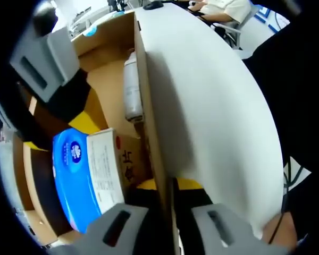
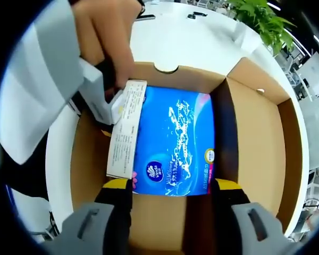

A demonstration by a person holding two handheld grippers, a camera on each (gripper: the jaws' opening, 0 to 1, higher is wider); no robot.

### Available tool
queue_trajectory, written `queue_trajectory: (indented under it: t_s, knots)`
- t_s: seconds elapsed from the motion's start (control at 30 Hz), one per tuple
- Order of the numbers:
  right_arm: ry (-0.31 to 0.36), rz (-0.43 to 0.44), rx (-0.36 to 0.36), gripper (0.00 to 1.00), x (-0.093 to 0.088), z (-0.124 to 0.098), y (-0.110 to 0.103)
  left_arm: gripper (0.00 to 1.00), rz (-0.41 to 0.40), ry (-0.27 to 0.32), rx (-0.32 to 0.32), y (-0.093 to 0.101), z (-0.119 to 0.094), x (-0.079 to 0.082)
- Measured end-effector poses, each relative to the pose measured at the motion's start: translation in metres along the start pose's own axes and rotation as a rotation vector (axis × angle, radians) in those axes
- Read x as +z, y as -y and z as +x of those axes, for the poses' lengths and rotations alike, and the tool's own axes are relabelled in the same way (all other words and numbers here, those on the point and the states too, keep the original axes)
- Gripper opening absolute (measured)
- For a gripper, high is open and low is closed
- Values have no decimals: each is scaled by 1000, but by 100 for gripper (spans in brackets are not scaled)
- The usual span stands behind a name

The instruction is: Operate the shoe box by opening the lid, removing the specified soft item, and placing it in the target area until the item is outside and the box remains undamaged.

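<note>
shoe box (image 2: 258, 133), brown cardboard and open at the top, is seen standing on a white table (image 2: 191, 37). its side wall (image 1: 149, 106) is straddled by the left gripper (image 1: 167, 226), one grey jaw inside the box and one outside over the table; the jaws are held apart, and whether the wall is actually pinched cannot be told. a blue soft tissue pack (image 2: 175, 143) is seen lying flat on the box floor, with a white printed label (image 2: 125, 130) along one long side. the right gripper (image 2: 167, 223) is held over the box with its jaws spread wide, the yellow-tipped ends placed just at the near edge of the pack, one at each corner; the pack is not clamped. in the left gripper view the same pack (image 1: 74, 175) is seen just beside the inner jaw, next to a small red-printed carton (image 1: 130, 162). a whitish wrapped roll (image 1: 132, 90) lies farther along the wall inside the box.
</note>
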State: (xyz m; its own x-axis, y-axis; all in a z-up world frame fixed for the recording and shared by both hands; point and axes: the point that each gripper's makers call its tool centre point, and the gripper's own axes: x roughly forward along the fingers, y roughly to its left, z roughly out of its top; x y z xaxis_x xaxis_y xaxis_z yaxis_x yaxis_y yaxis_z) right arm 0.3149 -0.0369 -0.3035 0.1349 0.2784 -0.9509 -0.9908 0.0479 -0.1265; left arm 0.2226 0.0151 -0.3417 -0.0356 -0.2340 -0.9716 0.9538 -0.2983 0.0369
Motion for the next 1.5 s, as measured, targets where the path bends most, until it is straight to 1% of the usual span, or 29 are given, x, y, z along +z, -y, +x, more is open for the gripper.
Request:
queue_trajectory:
  t_s: [0.4, 0.63, 0.8, 0.93, 1.5]
  knots:
    - [39, 16, -6, 60, -2, -2, 1, 6, 0, 0, 1, -1, 0, 0]
    - [34, 18, -10, 59, -1, -1, 1, 5, 0, -1, 4, -1, 0, 0]
    - [25, 20, -15, 57, -1, -3, -8, 5, 3, -1, 4, 2, 0, 1]
    - [37, 28, -16, 52, -3, -7, -11, 5, 5, 0, 6, 2, 0, 1]
    - [45, 40, -16, 50, -3, -5, -12, 4, 4, -1, 10, 5, 1, 3]
